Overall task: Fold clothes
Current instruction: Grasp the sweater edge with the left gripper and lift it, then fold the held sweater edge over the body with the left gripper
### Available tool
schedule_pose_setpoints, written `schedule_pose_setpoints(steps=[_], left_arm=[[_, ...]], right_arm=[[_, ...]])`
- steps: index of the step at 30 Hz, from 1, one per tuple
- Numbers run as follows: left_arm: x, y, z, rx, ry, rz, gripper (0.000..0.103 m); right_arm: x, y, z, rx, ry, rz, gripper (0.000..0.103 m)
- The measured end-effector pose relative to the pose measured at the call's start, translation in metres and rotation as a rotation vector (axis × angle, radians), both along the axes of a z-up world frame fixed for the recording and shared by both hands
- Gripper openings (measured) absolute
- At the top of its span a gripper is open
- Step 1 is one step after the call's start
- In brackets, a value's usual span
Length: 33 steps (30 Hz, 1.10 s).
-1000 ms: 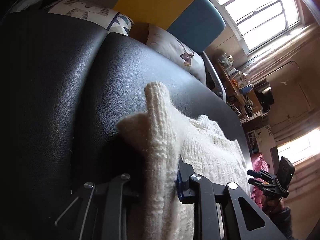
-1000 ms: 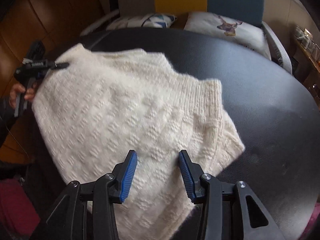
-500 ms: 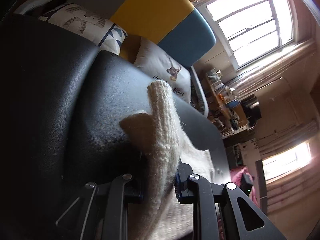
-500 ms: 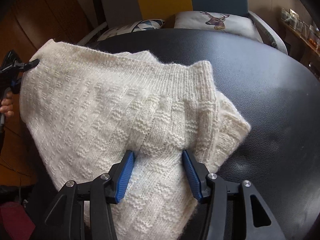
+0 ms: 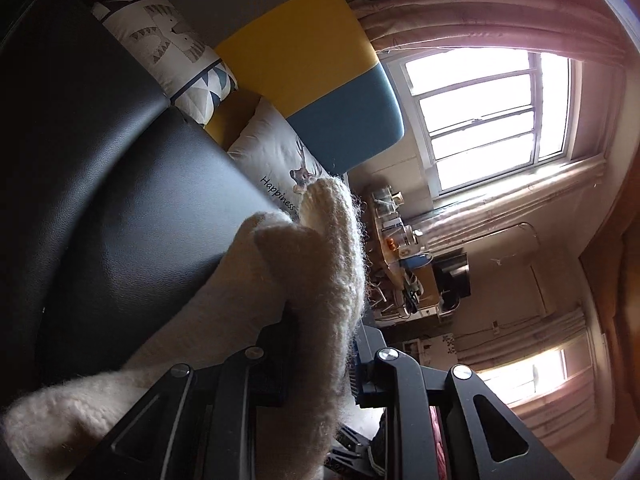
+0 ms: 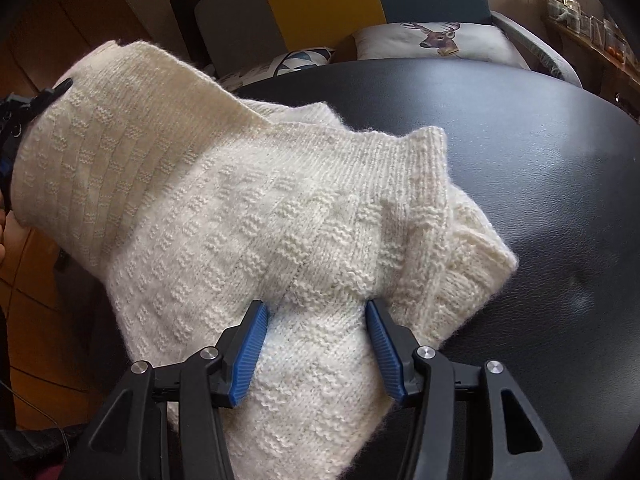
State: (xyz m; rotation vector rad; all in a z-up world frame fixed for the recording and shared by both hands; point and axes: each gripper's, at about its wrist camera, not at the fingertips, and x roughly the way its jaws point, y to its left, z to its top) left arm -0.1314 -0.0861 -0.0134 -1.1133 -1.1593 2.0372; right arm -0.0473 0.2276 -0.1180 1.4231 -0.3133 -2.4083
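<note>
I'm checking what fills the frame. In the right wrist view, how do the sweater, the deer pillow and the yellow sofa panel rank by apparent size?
1. Sweater: by far the largest, though it is also nearest the camera.
2 and 3. Deer pillow and yellow sofa panel: they look alike in size, and the panel is cut off by the frame's top, so I won't rank them.

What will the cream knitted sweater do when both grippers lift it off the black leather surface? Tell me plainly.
The cream knitted sweater is probably floppy: it sags between the left gripper and the right gripper. Its thick, fuzzy knit likely grips the ribbed blue pads rather than slipping. It may drag across the black leather surface, where its right edge rests.
</note>
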Motion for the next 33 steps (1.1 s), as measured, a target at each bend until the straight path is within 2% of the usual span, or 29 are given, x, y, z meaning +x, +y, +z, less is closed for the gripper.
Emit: schedule_pose_setpoints(steps=[12,13,14,15,20,23,26,27,28,29,30,31,33], left_arm=[[0.004,0.131,0.017,-0.055,-0.015,-0.106,0.018],[0.006,0.144,0.011,-0.065,-0.025,-0.133,0.014],[0.008,0.157,0.004,-0.075,-0.036,-0.159,0.003],[0.01,0.17,-0.002,-0.086,-0.046,-0.185,0.0],[0.02,0.233,-0.033,-0.138,-0.098,-0.314,0.0],[0.028,0.228,-0.027,-0.18,-0.045,-0.334,0.0],[0.045,0.204,-0.007,-0.389,0.11,-0.355,0.002],[0.051,0.196,0.0,-0.459,0.162,-0.361,0.014],[0.056,0.188,0.006,-0.528,0.214,-0.366,0.042],[0.062,0.18,0.013,-0.598,0.266,-0.371,0.055],[0.068,0.172,0.019,-0.667,0.319,-0.376,0.08],[0.074,0.165,0.025,-0.738,0.372,-0.381,0.092],[0.094,0.166,0.019,-0.922,0.497,-0.422,0.099]], right_arm=[[0.023,0.02,-0.015,-0.199,0.1,-0.011,0.054],[0.024,0.021,-0.016,-0.211,0.107,-0.009,0.054],[0.024,0.022,-0.018,-0.22,0.113,-0.007,0.054],[0.025,0.022,-0.019,-0.226,0.12,-0.004,0.054],[0.029,0.028,-0.023,-0.255,0.137,0.006,0.054],[0.029,0.029,-0.025,-0.266,0.137,0.01,0.054],[0.029,0.029,-0.026,-0.263,0.135,0.011,0.054],[0.03,0.029,-0.027,-0.261,0.136,0.011,0.054],[0.03,0.029,-0.027,-0.259,0.136,0.01,0.054],[0.031,0.029,-0.027,-0.258,0.136,0.009,0.054],[0.031,0.028,-0.028,-0.257,0.136,0.008,0.054],[0.031,0.028,-0.029,-0.257,0.136,0.007,0.054],[0.03,0.029,-0.03,-0.264,0.133,0.003,0.054]])
